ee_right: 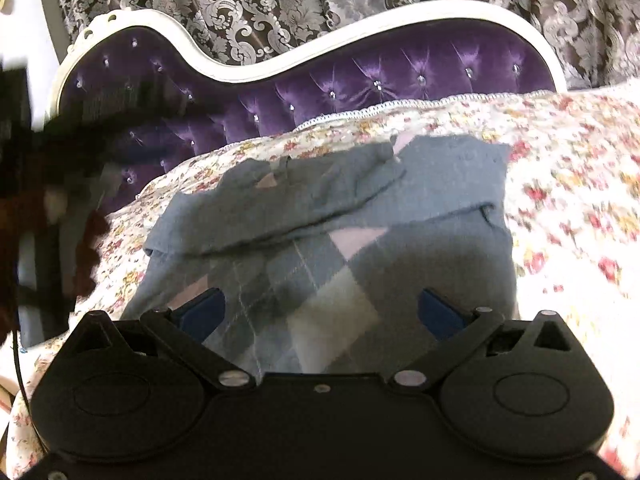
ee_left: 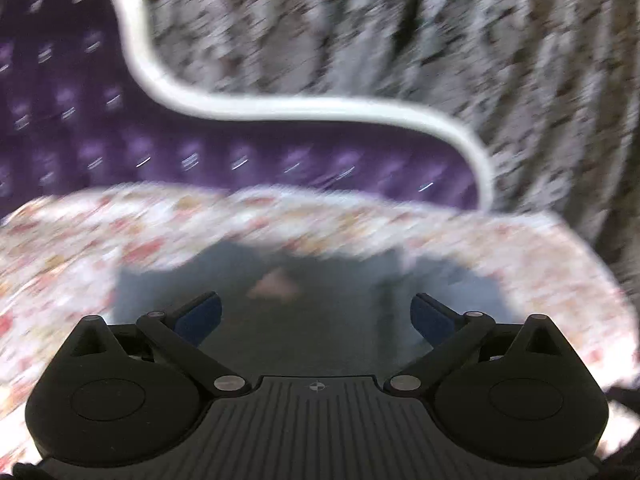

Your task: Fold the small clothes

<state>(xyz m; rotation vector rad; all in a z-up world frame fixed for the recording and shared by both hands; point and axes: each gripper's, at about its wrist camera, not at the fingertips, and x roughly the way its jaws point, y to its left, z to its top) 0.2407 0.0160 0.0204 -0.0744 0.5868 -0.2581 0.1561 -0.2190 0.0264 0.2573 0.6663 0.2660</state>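
A small grey-blue sweater [ee_right: 320, 216] with a pink and pale argyle pattern lies partly folded on the floral bedspread [ee_right: 560, 208]. One sleeve is folded across its upper part. My right gripper [ee_right: 320, 312] is open and empty, just above the sweater's near edge. In the blurred left wrist view the sweater [ee_left: 304, 312] lies right ahead, and my left gripper [ee_left: 316, 316] is open and empty over it. A dark blurred shape at the left of the right wrist view [ee_right: 60, 152] looks like the other gripper.
A purple tufted headboard [ee_right: 400, 76] with a white curved frame [ee_right: 360, 28] stands behind the bed. A grey and brown damask curtain [ee_right: 260, 4] hangs behind it. The bedspread [ee_left: 80, 248] surrounds the sweater on all sides.
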